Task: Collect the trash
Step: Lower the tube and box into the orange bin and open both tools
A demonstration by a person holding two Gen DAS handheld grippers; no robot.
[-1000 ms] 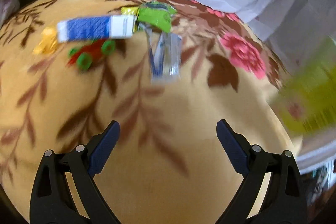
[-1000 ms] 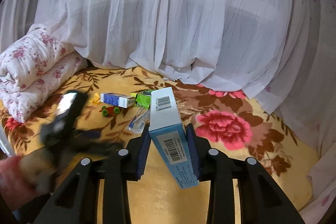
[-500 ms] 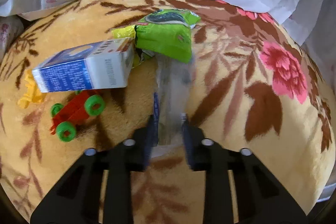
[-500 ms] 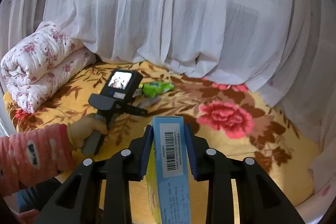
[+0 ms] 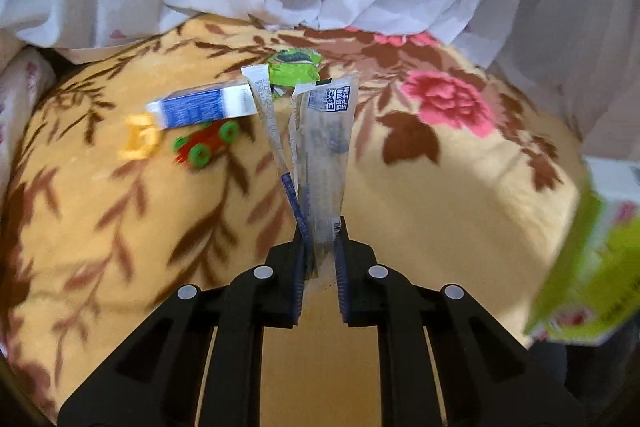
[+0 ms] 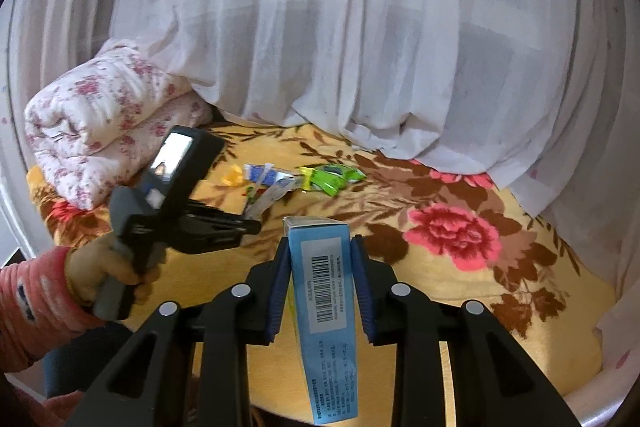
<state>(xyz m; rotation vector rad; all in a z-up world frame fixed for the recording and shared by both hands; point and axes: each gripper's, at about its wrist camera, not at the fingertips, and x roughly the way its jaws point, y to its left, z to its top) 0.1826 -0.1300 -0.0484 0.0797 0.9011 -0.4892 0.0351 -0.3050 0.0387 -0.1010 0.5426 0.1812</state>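
My left gripper [image 5: 321, 227] is shut on a clear plastic wrapper [image 5: 326, 147] and holds it raised above the yellow flowered blanket [image 5: 440, 211]. The wrapper [image 6: 266, 199] and the left gripper [image 6: 248, 225] also show in the right wrist view. My right gripper [image 6: 320, 247] is shut on a blue carton with a barcode [image 6: 324, 299], upright above the blanket. The carton's green side [image 5: 592, 267] shows blurred at the right of the left wrist view. On the blanket lie a blue-and-white box [image 5: 204, 107] and a green snack packet [image 5: 294, 71].
A red toy car with green wheels [image 5: 204, 145] and a yellow toy [image 5: 140, 141] lie beside the box. White curtains [image 6: 360, 47] hang behind the bed. A folded flowered quilt [image 6: 100, 123] lies at the left.
My left gripper closed on the clear wrapper and lifted it off the blanket, pulling back. The right gripper with the carton shifted slightly.
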